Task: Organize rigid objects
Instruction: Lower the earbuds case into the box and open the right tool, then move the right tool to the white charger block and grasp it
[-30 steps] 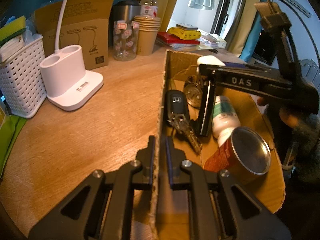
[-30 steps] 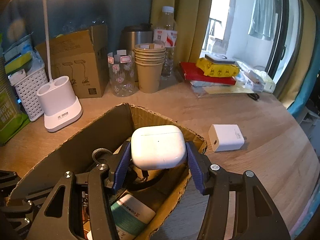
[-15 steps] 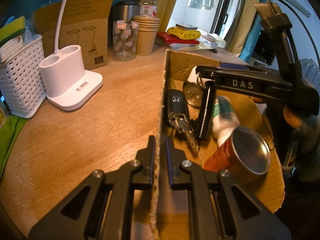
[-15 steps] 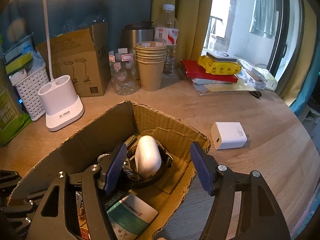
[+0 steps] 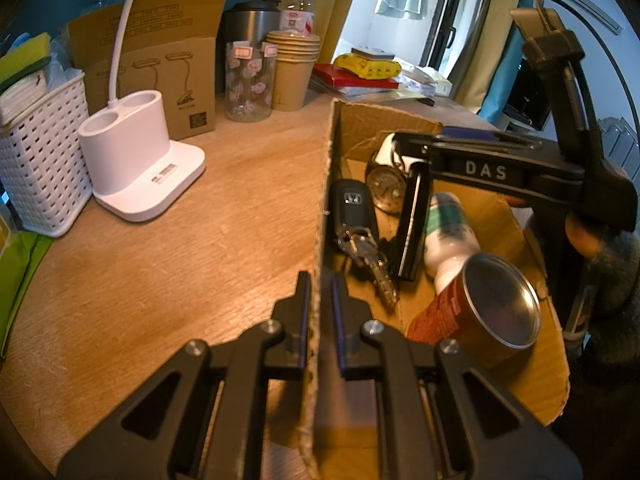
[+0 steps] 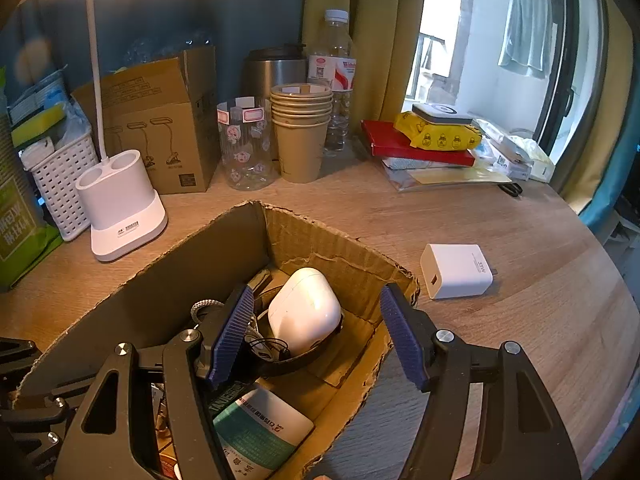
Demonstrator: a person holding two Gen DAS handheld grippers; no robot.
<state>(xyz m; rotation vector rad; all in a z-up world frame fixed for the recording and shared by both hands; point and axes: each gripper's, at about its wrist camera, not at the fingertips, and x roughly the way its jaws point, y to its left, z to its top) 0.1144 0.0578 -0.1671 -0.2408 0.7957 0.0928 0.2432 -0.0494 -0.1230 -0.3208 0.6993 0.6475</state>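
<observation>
Right wrist: earbud case (image 6: 304,312) released, boxed.

Box (image 6: 224,248) crowded — bare tabletop (image 6: 500,340) beside charger (image 6: 456,271).

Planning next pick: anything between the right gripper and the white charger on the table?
Yes: the cardboard box's far wall. The right gripper, open, hangs over the earbud case inside the box; the charger lies outside, beyond that wall.

The box (image 6: 344,256) sits on the bench (image 6: 520,320) right under the right hand-held gripper (image 6: 316,336). In it, the earbud case (image 6: 304,312) lies just ahead of that hand-held gripper. The charger (image 6: 456,270) lies on the bench to its right, outside the box; the lamp base (image 6: 120,208) stands far left.
</observation>
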